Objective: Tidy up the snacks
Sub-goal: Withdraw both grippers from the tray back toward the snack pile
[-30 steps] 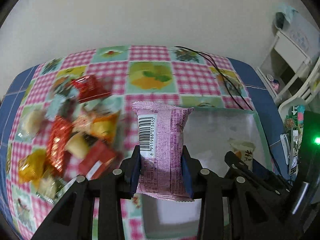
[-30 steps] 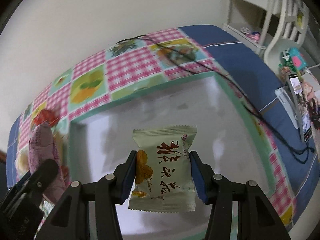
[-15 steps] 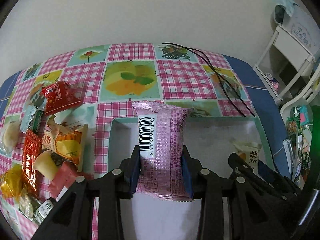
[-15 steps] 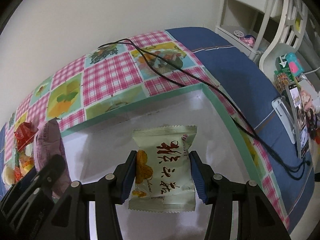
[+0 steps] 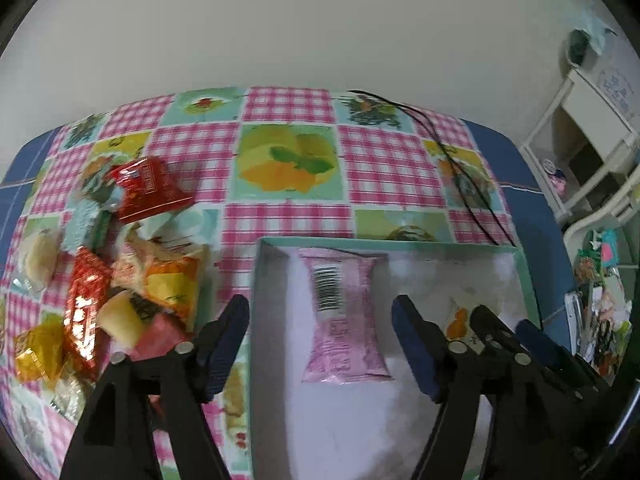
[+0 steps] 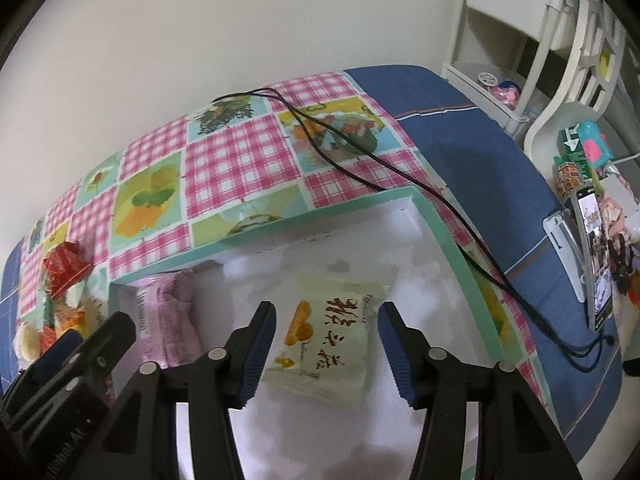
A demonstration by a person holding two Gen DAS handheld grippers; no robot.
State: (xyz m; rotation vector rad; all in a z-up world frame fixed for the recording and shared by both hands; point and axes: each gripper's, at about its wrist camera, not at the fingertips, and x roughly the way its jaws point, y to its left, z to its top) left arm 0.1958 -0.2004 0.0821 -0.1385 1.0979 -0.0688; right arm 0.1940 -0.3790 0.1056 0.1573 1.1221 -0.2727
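While both sets of tongs hang over the shallow green-rimmed box (image 5: pixel 256 320), each has its jaws opening, pads clear of the packet beneath.

Nearest, left view: left tongs (image 5: pixel 320 340), blue pads spread wide, nothing gripped. Between and below them the pink packet (image 5: pixel 344 320) lies flat on the box's white floor, barcode up, at the left part of the box close to its far wall.

Nearest, right view: right tongs (image 6: pixel 326 350), pads parted, just off either side of the pale green packet (image 6: pixel 332 344). This packet, printed with red characters and an orange picture, rests on the box floor to the right of the pink one.

Beyond the box's left wall: a heap of loose snacks (image 5: pixel 100 280) on the bench (image 5: pixel 288 160), in red, orange, yellow and pale wrappers, well apart from the box contents.

Farther: chequered pink cloth with fruit panels; black cable (image 6: pixel 360 160) trailing across it and past the box's right corner.

Farthest: plain wall; white shelf unit (image 5: pixel 592 152) at right.
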